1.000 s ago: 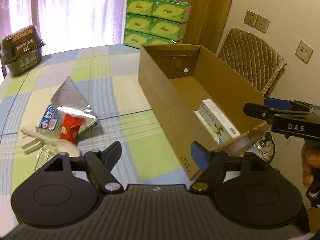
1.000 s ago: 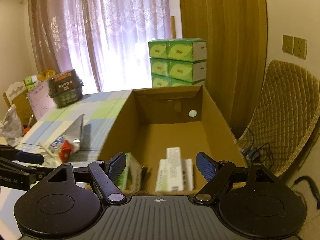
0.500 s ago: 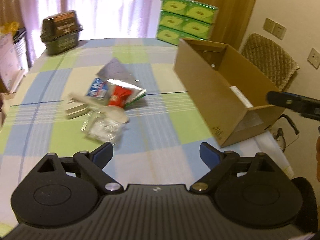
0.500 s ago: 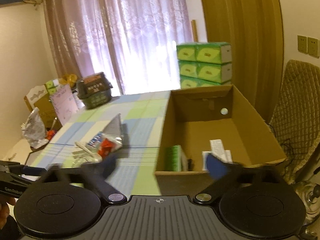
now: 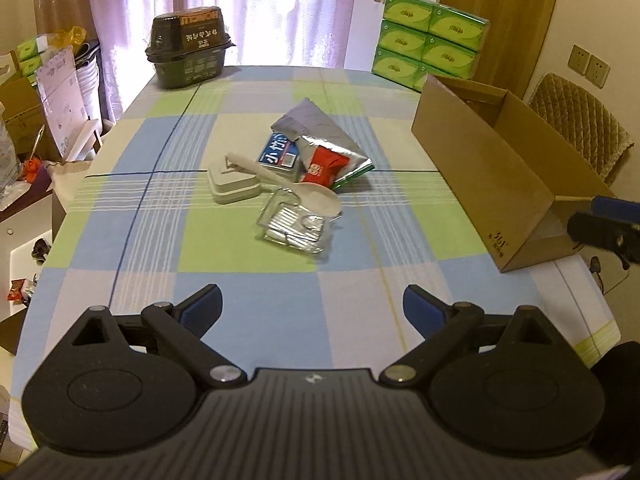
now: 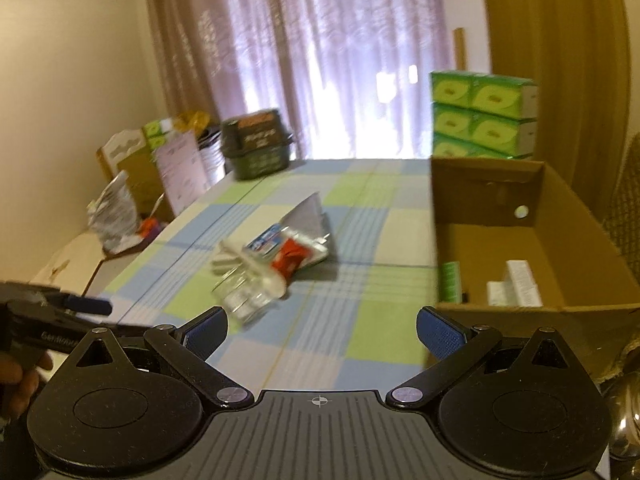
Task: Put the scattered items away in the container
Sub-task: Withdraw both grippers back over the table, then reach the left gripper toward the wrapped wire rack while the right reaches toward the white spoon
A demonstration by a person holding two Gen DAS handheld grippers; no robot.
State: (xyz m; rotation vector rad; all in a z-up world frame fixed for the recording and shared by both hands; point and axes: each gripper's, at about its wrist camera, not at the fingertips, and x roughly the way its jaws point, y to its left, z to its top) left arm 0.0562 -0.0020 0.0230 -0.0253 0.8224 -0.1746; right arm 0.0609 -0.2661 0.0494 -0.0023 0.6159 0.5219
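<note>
both grippers empty, jaws spread wide: left gripper (image 5: 312, 306), right gripper (image 6: 322, 330)

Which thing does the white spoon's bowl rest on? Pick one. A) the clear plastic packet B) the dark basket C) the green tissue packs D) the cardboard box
A: in the left wrist view the white spoon lies with its bowl end on the clear plastic packet, far from the cardboard box.

A tablecloth (image 5: 248, 280) of blue, green and cream checks fills the frame's centre. At right sits a plain brown cardboard box (image 5: 492, 184); upper right, bright green tissue packs (image 5: 428, 40).
</note>
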